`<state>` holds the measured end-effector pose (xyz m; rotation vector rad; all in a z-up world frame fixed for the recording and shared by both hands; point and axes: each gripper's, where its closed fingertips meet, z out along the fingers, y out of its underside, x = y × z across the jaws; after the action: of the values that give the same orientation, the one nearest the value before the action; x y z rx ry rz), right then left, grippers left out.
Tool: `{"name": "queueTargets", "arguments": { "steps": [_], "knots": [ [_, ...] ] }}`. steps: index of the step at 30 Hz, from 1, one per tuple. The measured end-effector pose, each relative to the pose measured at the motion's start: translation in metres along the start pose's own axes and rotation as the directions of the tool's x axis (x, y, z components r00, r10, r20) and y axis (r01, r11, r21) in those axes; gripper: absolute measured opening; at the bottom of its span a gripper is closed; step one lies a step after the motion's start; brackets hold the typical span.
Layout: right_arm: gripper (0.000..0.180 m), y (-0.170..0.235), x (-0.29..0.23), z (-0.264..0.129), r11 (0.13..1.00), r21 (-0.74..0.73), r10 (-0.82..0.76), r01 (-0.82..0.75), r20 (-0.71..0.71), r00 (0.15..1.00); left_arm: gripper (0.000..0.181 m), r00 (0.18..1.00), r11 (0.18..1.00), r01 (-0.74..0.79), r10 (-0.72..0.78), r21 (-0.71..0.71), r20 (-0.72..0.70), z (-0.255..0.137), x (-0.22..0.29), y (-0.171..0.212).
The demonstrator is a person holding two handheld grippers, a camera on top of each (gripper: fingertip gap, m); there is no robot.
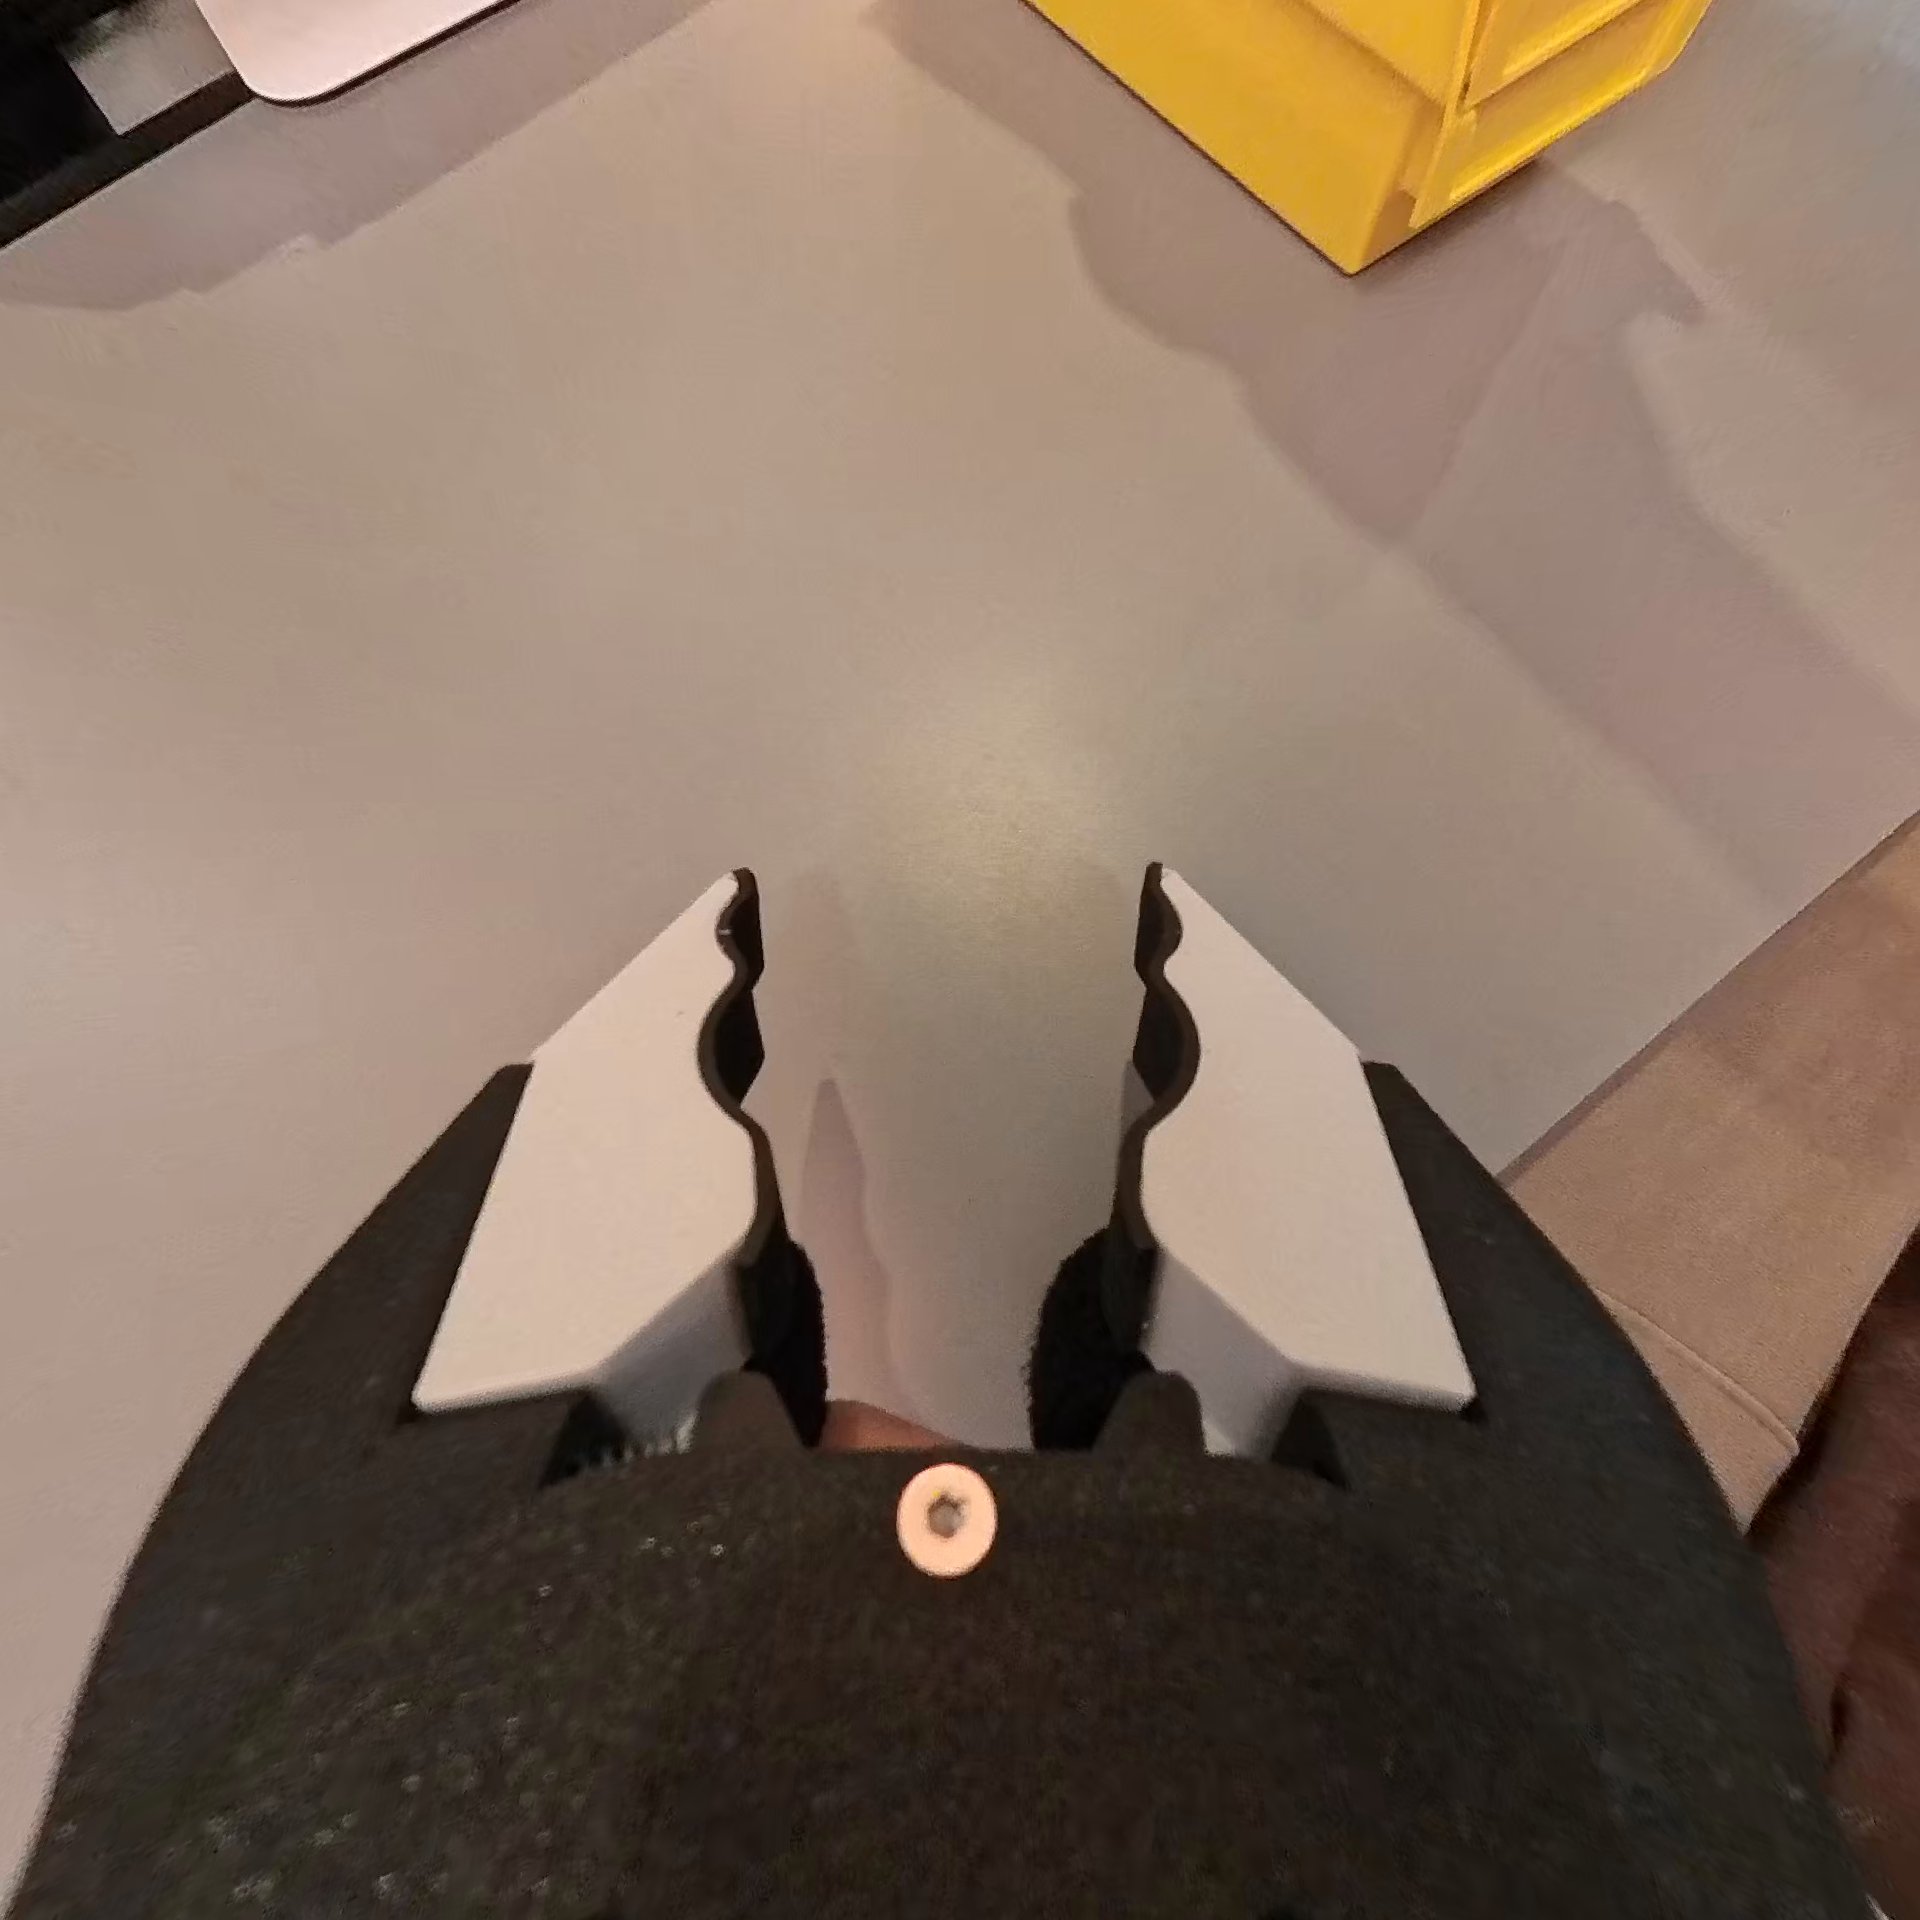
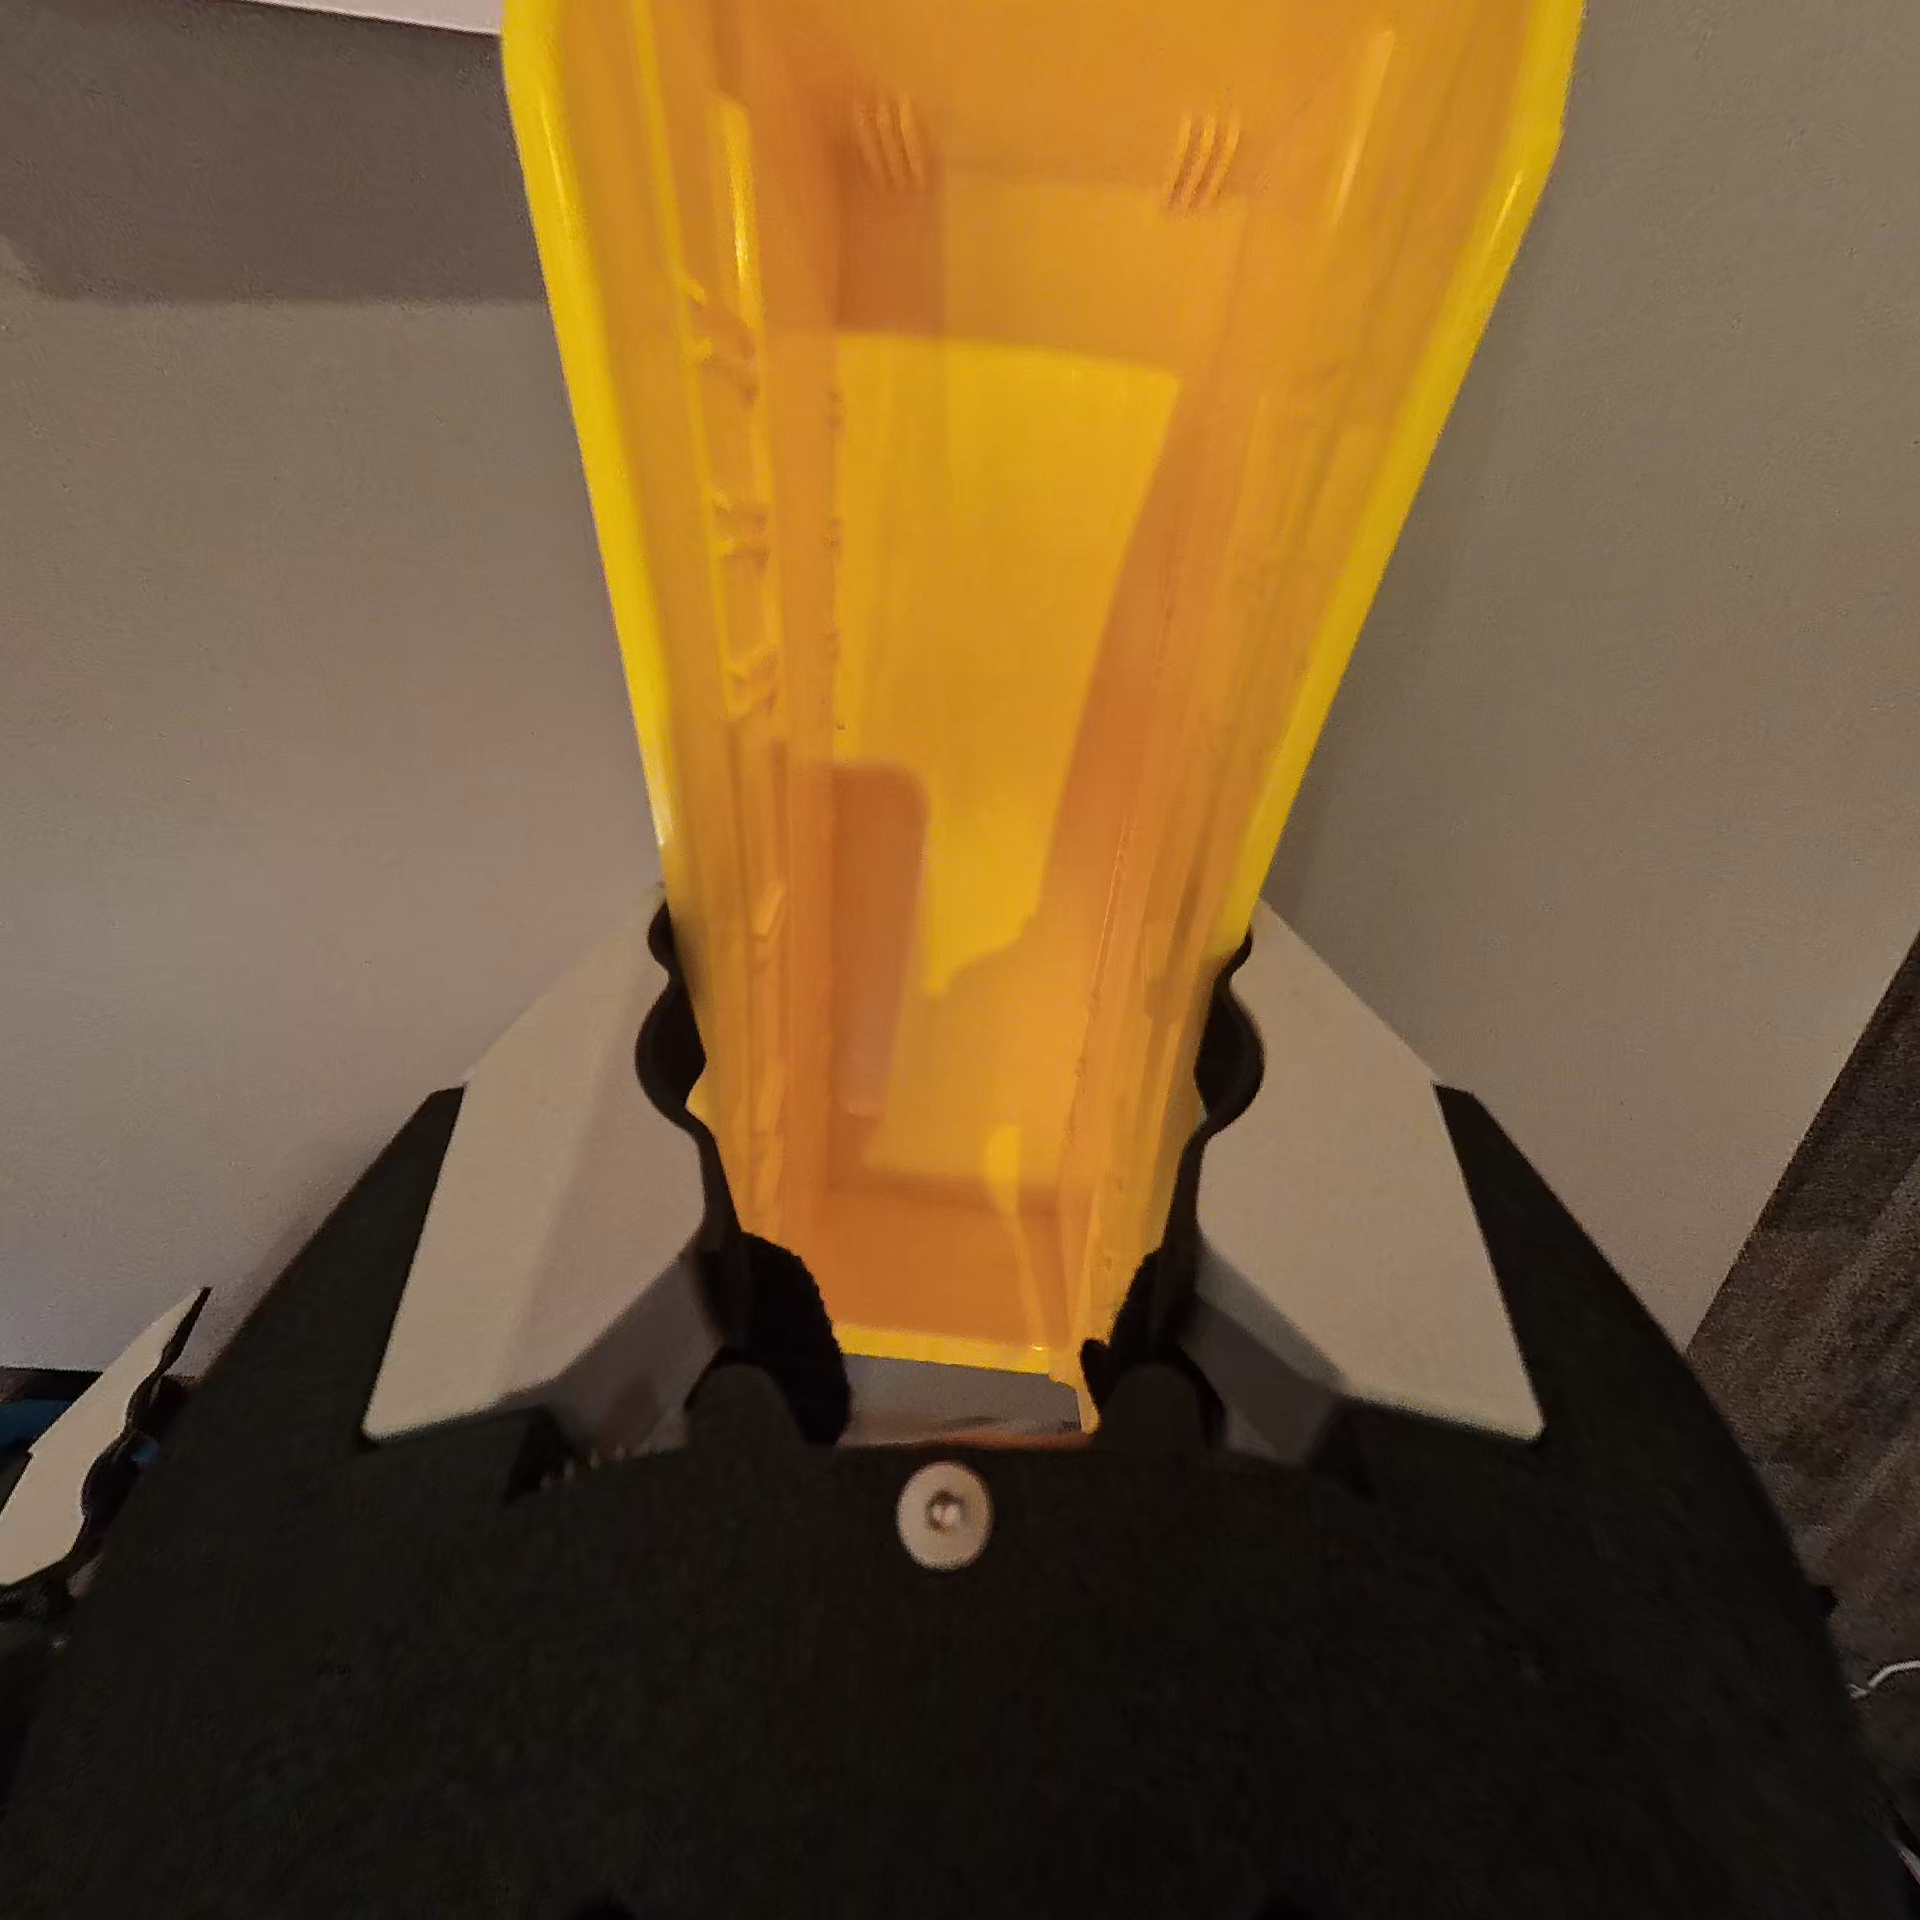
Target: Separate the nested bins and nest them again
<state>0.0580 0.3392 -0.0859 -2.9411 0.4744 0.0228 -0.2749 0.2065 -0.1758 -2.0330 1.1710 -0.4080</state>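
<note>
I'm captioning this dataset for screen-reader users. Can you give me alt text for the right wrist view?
The right gripper is closed on a yellow bin, which fills the middle of the view with its open inside facing the camera. A pale table lies behind it.

No writing could be read in either view. The yellow bin (image 2: 1039, 623) held between the fingers of the right tool (image 2: 951, 925) carried raised, moulded marks along its inner left wall, possibly characters, but they were too blurred to make out. The white sheet (image 1: 332, 42) at the far corner of the bench (image 1: 727, 520) showed no print.
</note>
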Motion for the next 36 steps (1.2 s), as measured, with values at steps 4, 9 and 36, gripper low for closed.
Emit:
{"name": "queueTargets", "arguments": {
  "steps": [4, 9, 36],
  "knots": [
    [0.098, -0.002, 0.001, 0.002, 1.0, -0.013, -0.004, 0.004, 0.005, 1.0, 0.071, 1.0, 1.0, 0.01, -0.01, -0.007, -0.007, 0.001, 0.0, 0.001],
    [0.1, -0.003, 0.0, 0.006, 1.0, -0.01, 0.002, -0.001, 0.013, 1.0, 0.071, 1.0, 1.0, 0.013, -0.013, -0.015, -0.02, 0.002, 0.003, 0.002],
    [0.094, 0.1, 0.011, -0.08, 0.633, 0.767, -0.174, 0.103, 0.011, 0.985, 0.064, 0.996, 0.999, 0.003, 0.001, -0.045, 0.095, 0.008, -0.029, 0.015]
  ]
}}
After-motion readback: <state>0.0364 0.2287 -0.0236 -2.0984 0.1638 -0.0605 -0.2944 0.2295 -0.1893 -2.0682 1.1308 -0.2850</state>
